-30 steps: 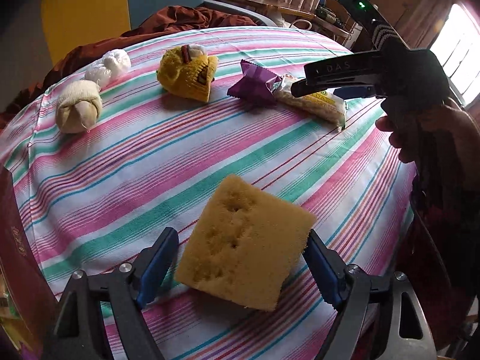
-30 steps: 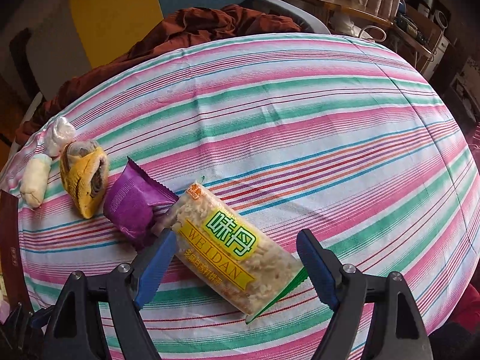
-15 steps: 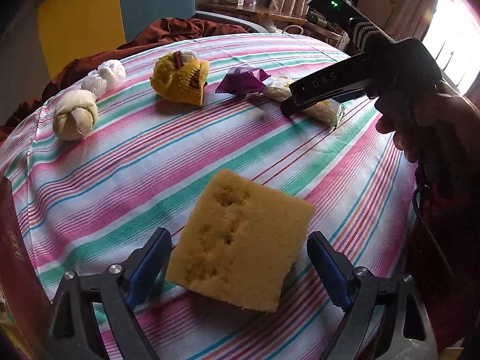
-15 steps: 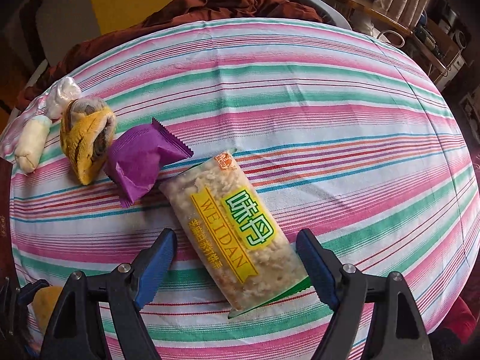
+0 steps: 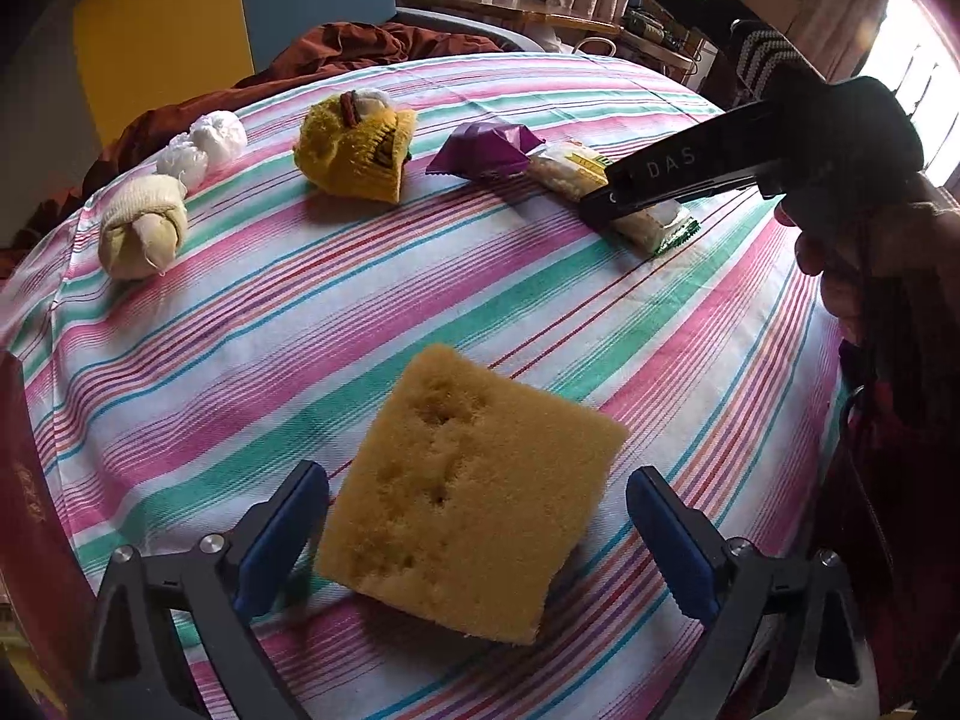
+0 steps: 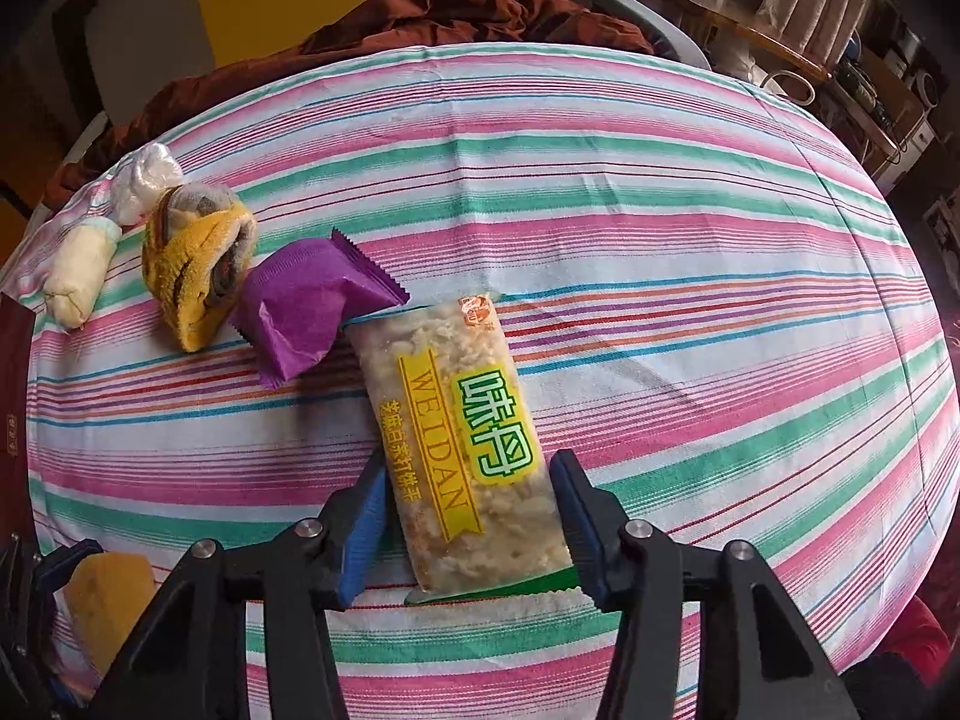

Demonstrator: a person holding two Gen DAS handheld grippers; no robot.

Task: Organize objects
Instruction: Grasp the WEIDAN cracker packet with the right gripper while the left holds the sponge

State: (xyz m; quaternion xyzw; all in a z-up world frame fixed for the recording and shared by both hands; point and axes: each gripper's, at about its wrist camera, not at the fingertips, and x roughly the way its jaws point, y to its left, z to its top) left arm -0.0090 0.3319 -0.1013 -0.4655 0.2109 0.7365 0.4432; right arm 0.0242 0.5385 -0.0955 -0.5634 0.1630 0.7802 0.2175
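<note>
Snack pack [image 6: 462, 450]: near middle of counter [image 6: 690, 312]; light, crinkly, brittle inside. Pinch its long sides gently.
Right tool [image 6: 465, 516]: closing around pack.
Left tool [image 5: 477, 546]: apart, straddling soft sponge [image 5: 468, 492].

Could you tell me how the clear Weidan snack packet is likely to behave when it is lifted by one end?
The Weidan snack packet probably stays fairly stiff, since it looks filled with a pressed bar. Its glossy film may slip between the closing right gripper fingers. The crumbly-looking contents could crack if squeezed hard.
</note>
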